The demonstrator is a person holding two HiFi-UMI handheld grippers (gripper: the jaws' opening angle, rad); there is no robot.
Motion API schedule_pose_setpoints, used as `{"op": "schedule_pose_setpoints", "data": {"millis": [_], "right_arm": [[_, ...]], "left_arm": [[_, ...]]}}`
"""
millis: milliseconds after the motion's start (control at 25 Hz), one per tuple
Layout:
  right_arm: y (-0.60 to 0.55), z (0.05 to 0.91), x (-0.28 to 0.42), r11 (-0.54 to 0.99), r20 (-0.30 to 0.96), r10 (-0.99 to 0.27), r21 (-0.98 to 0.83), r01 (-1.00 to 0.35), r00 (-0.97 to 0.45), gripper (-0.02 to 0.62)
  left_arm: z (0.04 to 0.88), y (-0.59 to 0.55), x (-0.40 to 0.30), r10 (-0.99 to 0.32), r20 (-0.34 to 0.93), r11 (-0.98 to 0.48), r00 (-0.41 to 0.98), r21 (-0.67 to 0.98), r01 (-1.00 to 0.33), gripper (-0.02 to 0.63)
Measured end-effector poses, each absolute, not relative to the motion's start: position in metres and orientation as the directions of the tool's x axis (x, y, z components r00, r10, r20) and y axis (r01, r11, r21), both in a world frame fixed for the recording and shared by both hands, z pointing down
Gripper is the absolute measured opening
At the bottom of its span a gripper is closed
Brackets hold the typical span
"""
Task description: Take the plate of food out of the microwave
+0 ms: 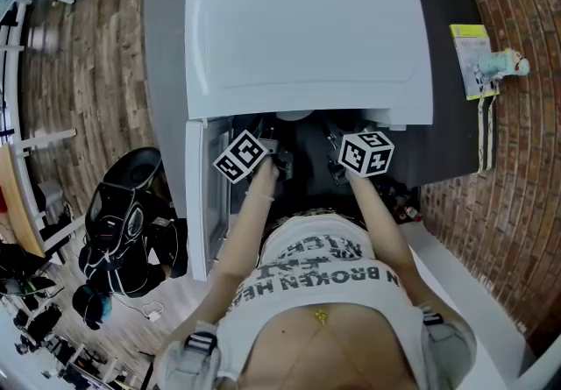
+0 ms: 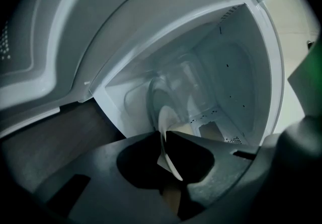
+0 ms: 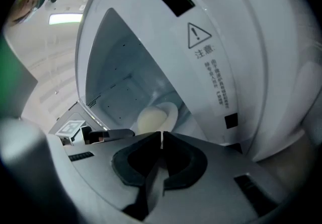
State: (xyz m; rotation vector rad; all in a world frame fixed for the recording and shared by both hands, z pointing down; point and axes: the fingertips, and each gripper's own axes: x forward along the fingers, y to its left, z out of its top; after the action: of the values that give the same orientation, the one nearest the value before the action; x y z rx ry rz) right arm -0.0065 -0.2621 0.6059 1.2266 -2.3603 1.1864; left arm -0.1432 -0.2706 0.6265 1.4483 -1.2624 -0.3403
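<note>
A white microwave (image 1: 307, 38) stands on a dark table with its door (image 1: 197, 204) swung open to the left. Both grippers reach into its cavity. In the left gripper view my left gripper (image 2: 162, 135) is shut on the rim of a white plate (image 2: 166, 120), which shows edge-on. From the right gripper view, my right gripper (image 3: 161, 140) is shut on the plate's (image 3: 170, 111) opposite rim, with a pale mound of food (image 3: 150, 120) on it. In the head view only the marker cubes (image 1: 239, 156) (image 1: 366, 152) show; the jaws and plate are hidden.
The glass turntable (image 2: 151, 92) lies behind the plate inside the cavity. A yellow-green booklet (image 1: 473, 60) and a small figure (image 1: 507, 64) sit on the table at the right. A black chair with gear (image 1: 123, 213) stands beside the open door. A brick wall runs along the right.
</note>
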Motion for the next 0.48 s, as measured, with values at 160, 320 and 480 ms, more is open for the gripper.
{"op": "schedule_pose_setpoints", "data": {"millis": [160,320,480], "right_arm": [[-0.257,0.608,-0.014,0.311,0.488,-0.548,-0.635,-0.707,-0.679,0.037],[-0.257,0.612,-0.021,0.273,0.457,-0.53,-0.705,-0.654,-0.714,0.13],[-0.261,0.619,-0.021,0.218,0.44,-0.53,-0.756,-0.618,-0.725,0.146]], "left_arm": [[0.626,-0.266,-0.143,-0.82,0.424,0.217,0.384,0.851,-0.478,0.04],[0.626,-0.262,-0.143,-0.82,0.425,0.223,0.385,0.855,-0.468,0.038],[0.627,-0.26,-0.142,-0.816,0.429,0.232,0.388,0.857,-0.46,0.037]]}}
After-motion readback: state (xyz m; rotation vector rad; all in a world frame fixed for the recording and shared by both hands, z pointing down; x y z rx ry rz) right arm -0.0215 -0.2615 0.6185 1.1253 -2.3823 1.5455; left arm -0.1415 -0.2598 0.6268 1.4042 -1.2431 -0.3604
